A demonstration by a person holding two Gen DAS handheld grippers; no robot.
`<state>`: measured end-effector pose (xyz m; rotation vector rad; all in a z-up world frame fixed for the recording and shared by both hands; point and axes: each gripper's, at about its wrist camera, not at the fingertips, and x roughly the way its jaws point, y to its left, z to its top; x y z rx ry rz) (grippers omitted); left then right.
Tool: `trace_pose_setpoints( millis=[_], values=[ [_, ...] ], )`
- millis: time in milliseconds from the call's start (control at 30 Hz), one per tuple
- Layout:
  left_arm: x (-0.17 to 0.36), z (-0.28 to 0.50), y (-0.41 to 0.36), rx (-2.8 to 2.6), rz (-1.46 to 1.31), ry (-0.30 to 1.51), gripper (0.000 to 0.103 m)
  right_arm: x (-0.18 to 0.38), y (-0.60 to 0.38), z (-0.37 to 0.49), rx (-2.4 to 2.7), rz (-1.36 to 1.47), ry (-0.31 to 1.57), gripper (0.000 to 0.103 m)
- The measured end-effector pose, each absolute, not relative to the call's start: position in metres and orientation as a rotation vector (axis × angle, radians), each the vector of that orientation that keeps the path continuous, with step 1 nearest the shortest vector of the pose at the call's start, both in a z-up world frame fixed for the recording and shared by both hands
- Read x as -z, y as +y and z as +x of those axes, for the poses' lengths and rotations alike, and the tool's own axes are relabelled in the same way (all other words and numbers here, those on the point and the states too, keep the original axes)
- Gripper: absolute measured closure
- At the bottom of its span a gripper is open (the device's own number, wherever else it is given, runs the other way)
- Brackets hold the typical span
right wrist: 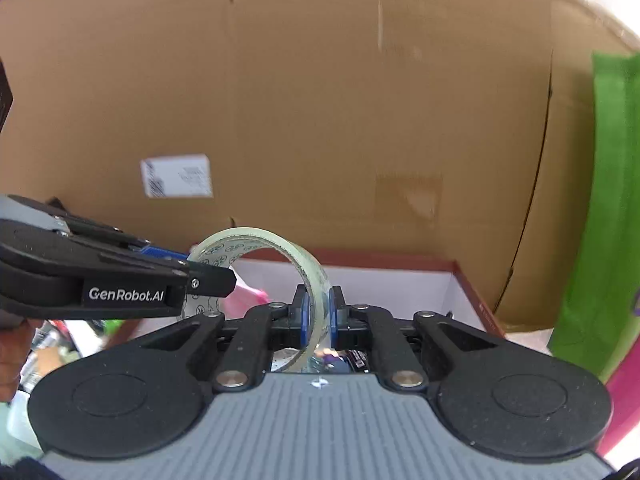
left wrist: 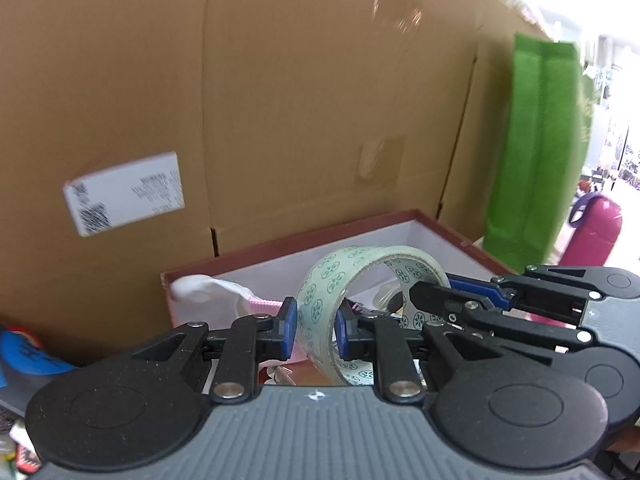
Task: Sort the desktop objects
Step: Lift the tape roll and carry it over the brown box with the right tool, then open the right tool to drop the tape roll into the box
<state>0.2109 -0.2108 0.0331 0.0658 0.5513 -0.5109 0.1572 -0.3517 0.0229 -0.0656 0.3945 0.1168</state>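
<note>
Clear tape roll (left wrist: 320, 300) with green printed core stands on edge above the red-rimmed box (left wrist: 436, 226), pinched on one side by the left gripper (left wrist: 316, 330) and on the other by the right gripper (right wrist: 318, 316).

Glossy clear tape roll (left wrist: 340, 300); matt cardboard carton (left wrist: 280, 100).

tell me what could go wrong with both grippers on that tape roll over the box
1. The left gripper and right gripper both pinch the thin wall of the tape roll; pulling apart could squash or twist it.
2. If one lets go early, the roll may swing and slip.
3. It hangs above the red-rimmed box, which already holds clutter, so a drop could bounce off that or the rim.
</note>
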Motion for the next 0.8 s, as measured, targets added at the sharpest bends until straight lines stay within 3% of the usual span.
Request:
trace_pose_setpoints(
  millis=[133,167,200,267,300,433,800],
  values=[
    [-0.021,0.229,-0.217,0.514,0.075,0.577,0.079,-0.006,-0.363,0.185,-0.129,-0.039,0.452,0.095],
    [-0.02,0.23,-0.217,0.52,0.071,0.575,0.067,-0.002,-0.364,0.19,-0.13,-0.038,0.466,0.095],
    [-0.02,0.23,-0.215,0.527,0.063,0.571,0.041,0.001,-0.365,0.196,-0.125,-0.043,0.478,0.091],
    [-0.023,0.226,-0.209,0.52,0.037,0.535,0.012,0.007,-0.355,0.192,-0.095,-0.081,0.48,0.062],
    [-0.024,0.222,-0.205,0.517,0.026,0.494,0.01,0.009,-0.354,0.188,-0.074,-0.097,0.465,0.046],
    [-0.03,0.213,-0.198,0.515,0.029,0.437,0.003,0.008,-0.356,0.181,-0.01,-0.13,0.405,0.021],
    [-0.033,0.2,-0.193,0.488,0.014,0.447,0.002,0.001,-0.352,0.158,0.01,-0.124,0.391,0.013]
  ],
)
